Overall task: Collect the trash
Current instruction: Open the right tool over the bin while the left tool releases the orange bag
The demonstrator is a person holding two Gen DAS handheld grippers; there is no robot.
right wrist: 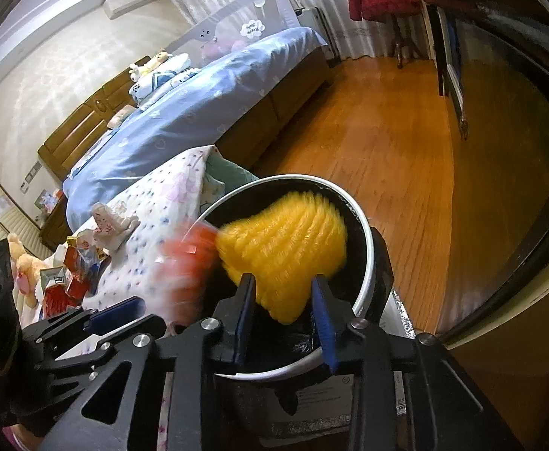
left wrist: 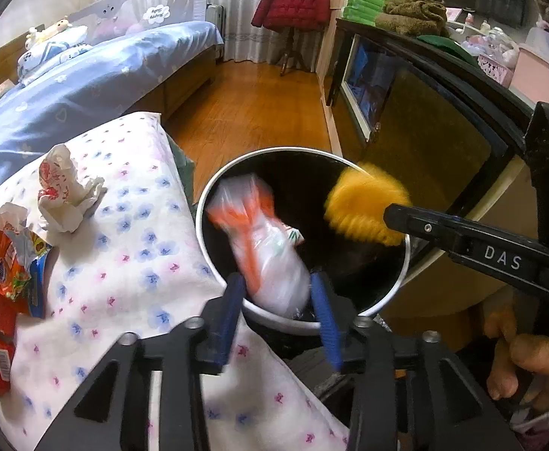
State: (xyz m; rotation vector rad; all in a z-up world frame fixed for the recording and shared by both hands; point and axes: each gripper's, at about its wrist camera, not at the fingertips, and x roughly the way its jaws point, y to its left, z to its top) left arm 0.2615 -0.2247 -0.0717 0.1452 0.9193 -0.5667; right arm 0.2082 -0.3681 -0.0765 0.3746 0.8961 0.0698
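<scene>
Two pieces of rubbish are pictured over a white-rimmed bin (left wrist: 398,285) beside a bed spread with a flowered cover (left wrist: 131,248). In the left wrist view, a clear plastic wrapper (left wrist: 270,255) with orange print is seen blurred between the blue pads of the left claw (left wrist: 278,300), its long axis running away from the claw and down into the dark mouth of the bin. The jaws are set partly apart, and the pads appear to stand clear of the wrapper's sides, so it is judged to be released rather than held, though the blur leaves this uncertain.

In the right wrist view, a yellow ribbed foam net (right wrist: 285,255) is seen in front of the right claw (right wrist: 284,312), its narrow end lying between the parted pads and its broad end fanned out over the bin (right wrist: 364,263). No firm pinch is visible there either.

More rubbish is left on the bed cover: a crumpled tissue (left wrist: 64,191) and a heap of red snack packets (left wrist: 3,263), both well to the left of the bin. The left claw is judged the nearer of the two to them, so the next reach is likely to be made leftward across the cover, away from the bin.
</scene>
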